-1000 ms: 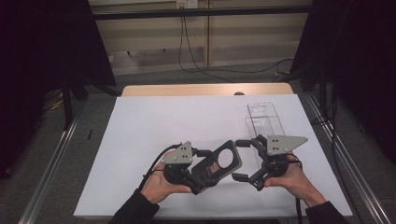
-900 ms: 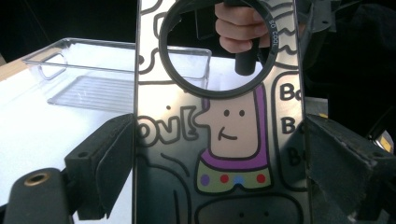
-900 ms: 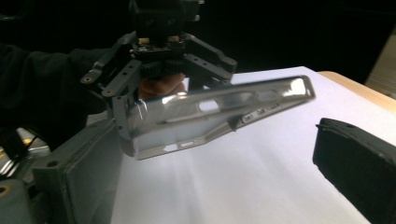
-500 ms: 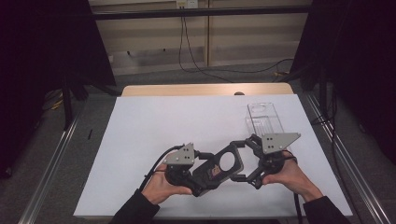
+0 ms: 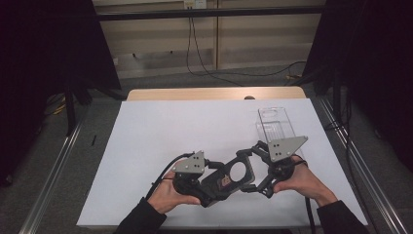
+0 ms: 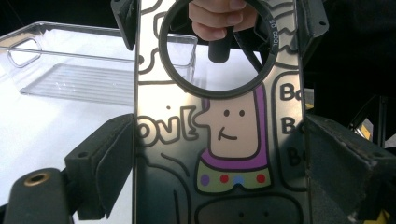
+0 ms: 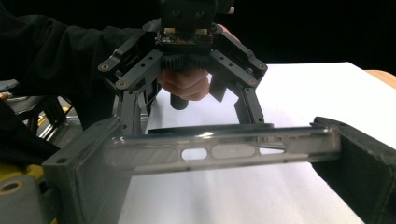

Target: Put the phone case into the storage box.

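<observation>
Both grippers are clamped on one flat, glossy phone case [image 5: 229, 176] printed with a cartoon figure and fitted with a black ring: the left gripper [image 5: 214, 187] has its jaws closed against the case's long side edges, and the right gripper [image 5: 253, 168] pinches the ring end across its width (its own view shows the clear edge with button cut-outs pressed between both pads). The case is held just above the white table sheet [image 5: 160, 136] near the front edge, with a clear plastic tray [image 5: 275, 127] lying just beyond the right gripper.
</observation>
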`<state>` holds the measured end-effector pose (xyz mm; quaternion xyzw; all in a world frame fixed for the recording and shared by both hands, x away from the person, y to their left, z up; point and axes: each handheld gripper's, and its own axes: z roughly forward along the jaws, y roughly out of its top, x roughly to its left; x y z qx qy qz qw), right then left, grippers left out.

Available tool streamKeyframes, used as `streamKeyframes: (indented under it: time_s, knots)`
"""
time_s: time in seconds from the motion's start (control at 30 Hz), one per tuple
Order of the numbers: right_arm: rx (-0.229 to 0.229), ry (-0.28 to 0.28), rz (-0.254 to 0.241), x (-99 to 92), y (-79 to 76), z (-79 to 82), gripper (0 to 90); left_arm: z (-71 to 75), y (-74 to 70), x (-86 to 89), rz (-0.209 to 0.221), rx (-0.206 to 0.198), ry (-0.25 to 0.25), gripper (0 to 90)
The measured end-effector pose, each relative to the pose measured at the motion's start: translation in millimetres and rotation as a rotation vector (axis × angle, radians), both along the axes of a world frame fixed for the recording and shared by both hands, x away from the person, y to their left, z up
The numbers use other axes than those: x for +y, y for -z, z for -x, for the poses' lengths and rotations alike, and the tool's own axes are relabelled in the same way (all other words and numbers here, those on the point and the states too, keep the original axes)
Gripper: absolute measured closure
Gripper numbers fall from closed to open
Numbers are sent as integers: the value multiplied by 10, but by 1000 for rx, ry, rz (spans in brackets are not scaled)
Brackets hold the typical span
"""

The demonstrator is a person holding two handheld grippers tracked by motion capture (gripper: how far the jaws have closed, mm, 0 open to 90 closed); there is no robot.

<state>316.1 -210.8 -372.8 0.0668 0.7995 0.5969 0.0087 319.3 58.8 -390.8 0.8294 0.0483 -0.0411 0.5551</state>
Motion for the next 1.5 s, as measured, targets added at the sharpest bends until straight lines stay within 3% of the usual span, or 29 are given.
streamKeyframes:
  time_s: [0.5,0.73,0.9,1.07,1.43,1.5]
  knots:
    - [5,-64,21,42,-1,-26,82,-23,21,9,-8,24,33,122]
    - [39,-73,30,27,-6,-32,105,-16,41,-1,-8,13,37,122]
    - [38,-69,48,33,-8,-25,112,-10,58,-5,-22,-6,33,121]
    - [39,-59,56,33,-16,-27,118,-3,73,-9,-6,-11,4,113]
    - [88,-20,82,18,-11,-54,121,-8,69,0,-67,-13,-71,45]
    - [87,0,86,2,-8,-62,121,-13,66,11,-55,5,-79,46]
